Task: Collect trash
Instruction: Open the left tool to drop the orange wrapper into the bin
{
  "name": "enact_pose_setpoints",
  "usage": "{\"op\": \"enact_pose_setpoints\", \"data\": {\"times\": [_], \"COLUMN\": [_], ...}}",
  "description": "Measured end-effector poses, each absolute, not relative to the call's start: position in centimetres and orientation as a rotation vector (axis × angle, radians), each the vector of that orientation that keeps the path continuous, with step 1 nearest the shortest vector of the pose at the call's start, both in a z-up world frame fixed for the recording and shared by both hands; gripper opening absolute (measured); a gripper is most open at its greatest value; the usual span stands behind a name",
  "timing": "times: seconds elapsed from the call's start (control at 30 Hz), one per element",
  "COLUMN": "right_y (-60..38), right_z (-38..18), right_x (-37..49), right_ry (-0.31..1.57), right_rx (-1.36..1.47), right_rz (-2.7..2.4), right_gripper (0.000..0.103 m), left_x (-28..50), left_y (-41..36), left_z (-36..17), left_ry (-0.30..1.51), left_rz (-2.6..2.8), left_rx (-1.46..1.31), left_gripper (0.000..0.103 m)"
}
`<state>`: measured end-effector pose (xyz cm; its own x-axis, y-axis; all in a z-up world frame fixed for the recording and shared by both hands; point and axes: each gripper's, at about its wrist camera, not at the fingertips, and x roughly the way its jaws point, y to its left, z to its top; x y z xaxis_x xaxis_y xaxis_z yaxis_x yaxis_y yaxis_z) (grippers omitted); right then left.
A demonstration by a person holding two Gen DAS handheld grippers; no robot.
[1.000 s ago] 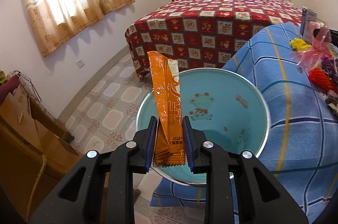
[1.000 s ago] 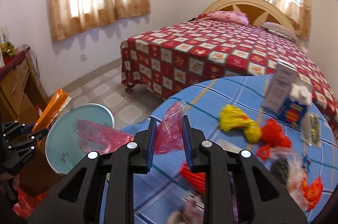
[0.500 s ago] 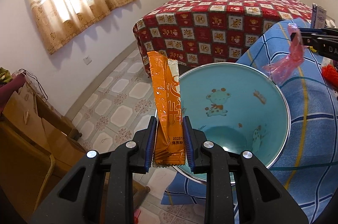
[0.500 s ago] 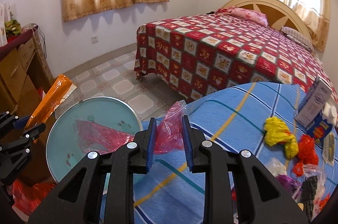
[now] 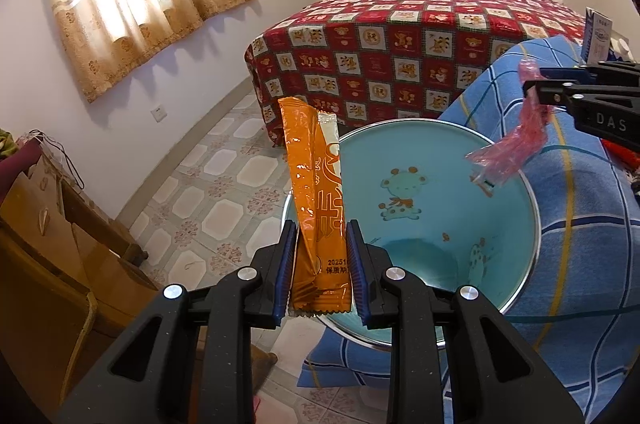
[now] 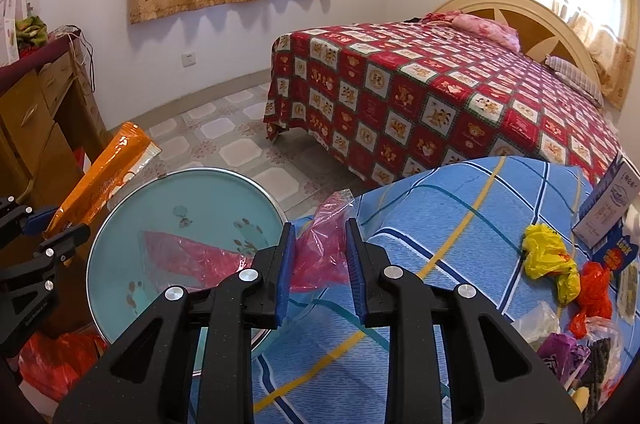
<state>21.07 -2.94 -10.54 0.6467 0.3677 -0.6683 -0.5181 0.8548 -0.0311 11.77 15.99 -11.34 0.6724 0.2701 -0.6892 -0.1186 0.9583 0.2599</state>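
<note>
My left gripper [image 5: 320, 264] is shut on an orange snack wrapper [image 5: 316, 199] and holds it upright at the near rim of a teal basin [image 5: 460, 248]. It also shows in the right wrist view [image 6: 56, 228] with the wrapper [image 6: 100, 175]. My right gripper [image 6: 320, 264] is shut on a pink plastic bag [image 6: 320, 252] whose tail hangs over the basin [image 6: 132, 248]. In the left wrist view the right gripper [image 5: 532, 83] holds the bag [image 5: 512, 143] above the basin's far right rim.
The basin rests at the edge of a table with a blue plaid cloth [image 6: 460, 224]. Yellow [image 6: 548, 256], orange and purple bags and a carton [image 6: 608, 203] lie on it. A bed [image 6: 440, 79] stands behind, a wooden cabinet [image 6: 36, 111] at left, a red bag [image 6: 56, 356] on the floor.
My right gripper has carried the pink bag left, over the basin. My left gripper still holds the wrapper and has shifted slightly towards the basin.
</note>
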Motion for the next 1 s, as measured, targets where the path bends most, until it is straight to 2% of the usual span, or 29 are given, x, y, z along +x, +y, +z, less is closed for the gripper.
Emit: {"op": "enact_pose_setpoints", "data": {"times": [0.2,0.23,0.27,0.33,0.53,0.67,0.73,0.87,1.0], "right_y": [-2.3,-2.2,-2.2,-2.2,-3.3,-6.0,-8.7,-15.9,-23.8], "right_z": [-10.8,-10.8,-10.9,-11.0,-10.7,-9.3,-8.5,-7.2,-7.4], "right_x": [20.9,20.9,20.9,20.8,20.2,18.1,16.6,13.5,10.7], "right_ry": [0.715,0.715,0.714,0.718,0.719,0.688,0.663,0.627,0.630], "right_rx": [-0.228,-0.227,-0.223,-0.216,-0.200,-0.197,-0.184,-0.155,-0.092], "right_rz": [0.550,0.555,0.561,0.567,0.544,0.514,0.482,0.371,0.214], "right_gripper": [0.032,0.041,0.051,0.056,0.061,0.065,0.067,0.073,0.075], "left_x": [11.6,11.6,11.5,11.4,11.3,11.0,10.9,10.3,9.3], "left_y": [14.9,14.7,14.5,14.1,13.7,12.2,11.2,7.4,3.1], "left_z": [-11.6,-11.7,-11.6,-11.6,-11.9,-12.3,-12.4,-12.8,-12.5], "left_ry": [0.812,0.811,0.804,0.801,0.806,0.815,0.814,0.822,0.811], "left_rz": [0.170,0.159,0.149,0.131,0.132,0.101,0.081,-0.003,-0.083], "left_rx": [0.201,0.204,0.197,0.189,0.167,0.166,0.162,0.168,0.182], "left_gripper": [0.030,0.031,0.039,0.050,0.062,0.065,0.070,0.072,0.080]}}
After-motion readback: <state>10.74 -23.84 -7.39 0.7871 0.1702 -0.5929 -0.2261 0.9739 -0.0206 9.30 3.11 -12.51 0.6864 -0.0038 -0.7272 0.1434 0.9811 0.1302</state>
